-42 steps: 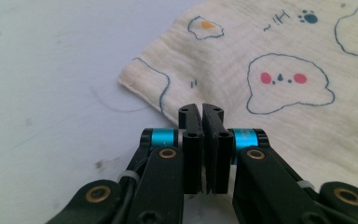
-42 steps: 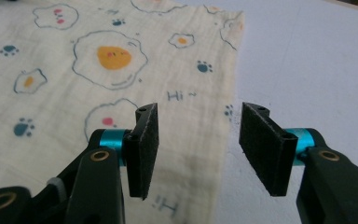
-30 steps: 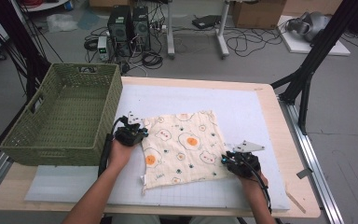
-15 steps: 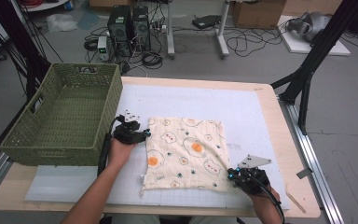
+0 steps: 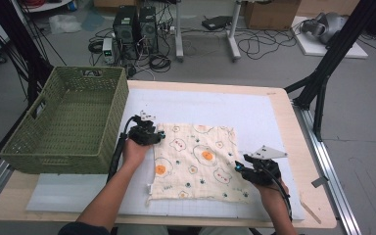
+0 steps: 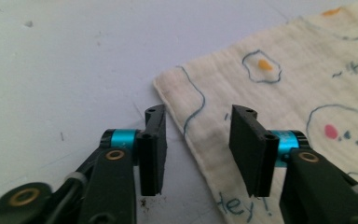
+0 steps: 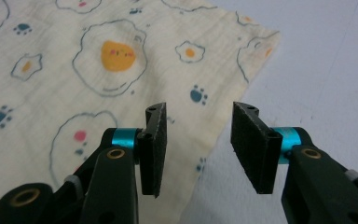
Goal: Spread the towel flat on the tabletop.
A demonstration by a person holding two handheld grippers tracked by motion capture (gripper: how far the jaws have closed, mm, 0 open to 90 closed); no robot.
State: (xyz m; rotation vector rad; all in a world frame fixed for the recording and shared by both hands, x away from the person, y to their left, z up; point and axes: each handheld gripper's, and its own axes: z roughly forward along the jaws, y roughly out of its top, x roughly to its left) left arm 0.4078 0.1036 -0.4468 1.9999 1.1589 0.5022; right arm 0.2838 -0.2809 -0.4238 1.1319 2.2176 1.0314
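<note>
Egg-print cloth point(image 5: 196, 164) lies spread flat on the white mat point(image 5: 254, 112) at the near middle of the wooden table point(image 5: 293, 122), right of the green wicker basket point(image 5: 68, 122). Both forearms reach in from the near edge. The left hand point(image 5: 136, 149) rests at the cloth's far left corner and the right hand point(image 5: 269, 188) at its near right edge. Beyond the table, computer towers point(image 5: 134, 24) and loose cables sit on the grey floor. The left gripper point(image 6: 196, 140) stands half open, its jaws having just eased inward a little; the cloth's edge runs between them, seemingly unpinched. The right gripper point(image 7: 198, 142) has just been opening, its jaws apart and straddling the cloth's edge, clear of the fabric.
</note>
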